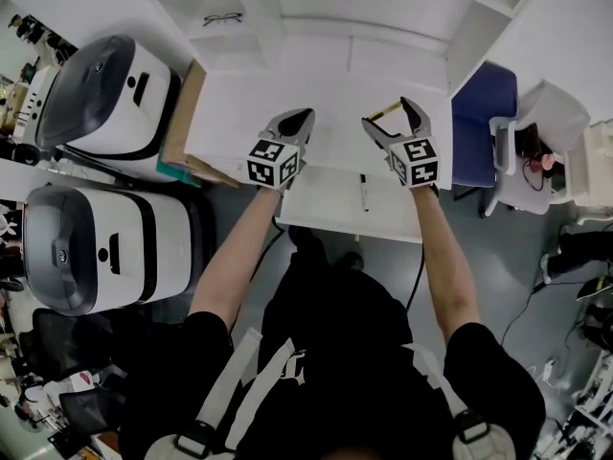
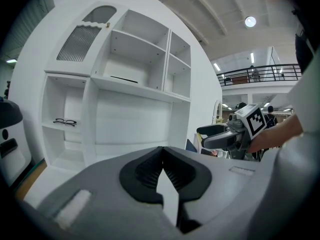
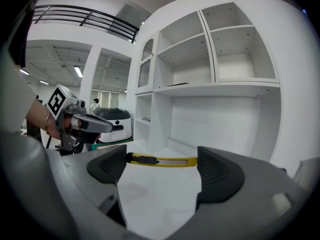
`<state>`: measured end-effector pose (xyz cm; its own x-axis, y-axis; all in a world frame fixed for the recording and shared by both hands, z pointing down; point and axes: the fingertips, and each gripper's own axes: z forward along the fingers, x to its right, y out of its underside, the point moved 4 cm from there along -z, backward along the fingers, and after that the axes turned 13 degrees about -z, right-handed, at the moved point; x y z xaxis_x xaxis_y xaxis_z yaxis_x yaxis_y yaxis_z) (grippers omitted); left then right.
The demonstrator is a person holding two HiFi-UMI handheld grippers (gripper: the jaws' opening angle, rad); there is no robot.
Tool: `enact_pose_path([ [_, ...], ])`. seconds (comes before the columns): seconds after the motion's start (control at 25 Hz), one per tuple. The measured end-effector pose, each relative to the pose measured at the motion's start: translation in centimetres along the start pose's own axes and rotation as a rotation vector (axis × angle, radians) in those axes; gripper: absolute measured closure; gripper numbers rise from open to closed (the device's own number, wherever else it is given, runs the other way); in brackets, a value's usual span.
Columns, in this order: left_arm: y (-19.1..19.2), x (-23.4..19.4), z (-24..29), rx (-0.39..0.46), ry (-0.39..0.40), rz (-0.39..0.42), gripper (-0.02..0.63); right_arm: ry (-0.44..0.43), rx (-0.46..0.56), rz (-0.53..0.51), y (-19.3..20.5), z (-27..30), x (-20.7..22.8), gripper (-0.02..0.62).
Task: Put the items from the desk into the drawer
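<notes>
Utility knife, yellow: lies on the counter beyond the drawer, crosswise between the spread jaws of the right tool, not clamped. Left tool is clenched on nothing, just past the drawer's far edge. Drawer stands pulled out, with a black pen lying in it. Judgement: pen lies where wanted; knife remains outside.

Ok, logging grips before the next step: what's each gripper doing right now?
Left gripper: shut, holding nothing.
Right gripper: open, gripping nothing; a yellow utility knife lies just ahead of its jaws.
</notes>
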<state>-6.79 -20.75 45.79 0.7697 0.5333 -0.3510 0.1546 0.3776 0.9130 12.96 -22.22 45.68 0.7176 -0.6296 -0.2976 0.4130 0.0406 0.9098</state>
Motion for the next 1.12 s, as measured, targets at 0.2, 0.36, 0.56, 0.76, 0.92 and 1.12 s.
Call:
enact_pose_path([
  [0.2, -0.3, 1.2, 0.2, 0.01, 0.001, 0.009, 0.601, 0.003, 0.003, 0.001, 0.3, -1.2, 0.5, 0.153],
  [0.36, -0.5, 1.8, 0.3, 0.011, -0.001, 0.017, 0.601, 0.009, 0.009, 0.004, 0.5, -1.9, 1.0, 0.153],
  [0.56, -0.8, 2.6, 0.3, 0.022, 0.001, 0.024, 0.603, 0.015, 0.01, 0.004, 0.6, -2.7, 1.4, 0.153],
  [0.76, -0.7, 3.5, 0.7, 0.02, 0.006, 0.027, 0.603, 0.017, 0.008, 0.004, 0.9, -3.5, 1.8, 0.153],
  [0.92, -0.1, 4.2, 0.9, 0.014, 0.01, 0.033, 0.601, 0.02, 0.009, 0.002, 1.2, -4.2, 2.1, 0.153],
  [1.12, 0.1, 5.2, 1.1, 0.014, 0.02, 0.043, 0.603, 0.026, 0.012, -0.006, 1.2, -5.4, 2.4, 0.153],
])
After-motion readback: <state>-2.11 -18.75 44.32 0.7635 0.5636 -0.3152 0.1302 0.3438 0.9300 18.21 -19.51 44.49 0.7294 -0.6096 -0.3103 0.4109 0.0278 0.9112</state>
